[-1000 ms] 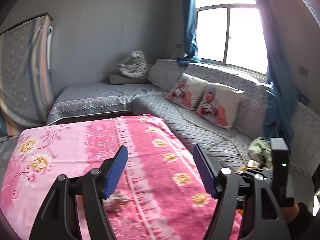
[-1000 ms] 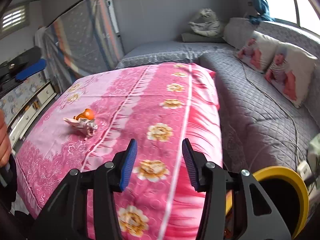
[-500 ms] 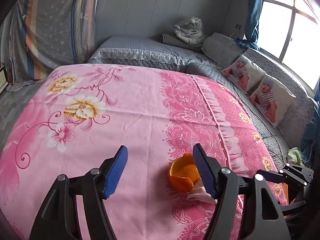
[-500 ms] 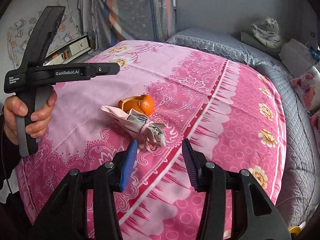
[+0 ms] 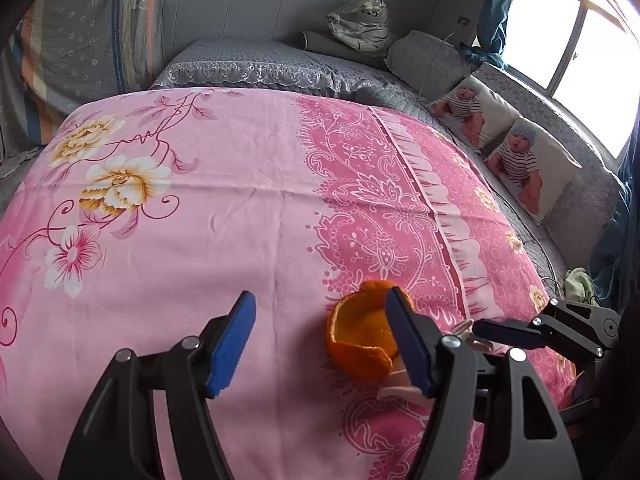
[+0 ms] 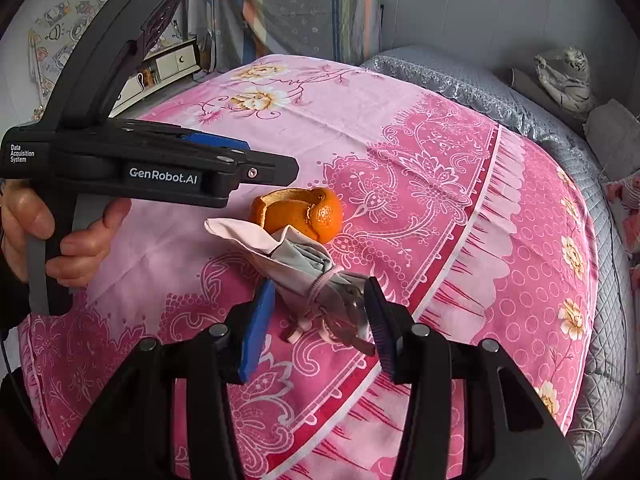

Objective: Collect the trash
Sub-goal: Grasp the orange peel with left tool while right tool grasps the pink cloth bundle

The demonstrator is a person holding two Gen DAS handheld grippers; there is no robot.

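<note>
A wide surface draped in a pink floral cloth (image 5: pixel 240 208), whether bed or desk cannot be told, fills both views, with a grey quilted corner sofa (image 5: pixel 256 64) and its baby-print cushions (image 5: pixel 524 168) behind it under a bright window (image 5: pixel 580 20). Neither piece of trash appears collected yet, so the task looks barely begun. The left hand-held gripper (image 5: pixel 320 344) hovers with its blue-padded jaws spread wide, its right finger against the hollow orange peel cup (image 5: pixel 360 336), which lies on the cloth and is not yet between the jaws. The right hand-held gripper (image 6: pixel 316 324) is also spread apart, its jaws on either side of the near end of the crumpled pinkish-white wrapper (image 6: pixel 288 260) that lies touching the peel. Both closures remain, and then carrying the trash to some bin not visible here.
</note>
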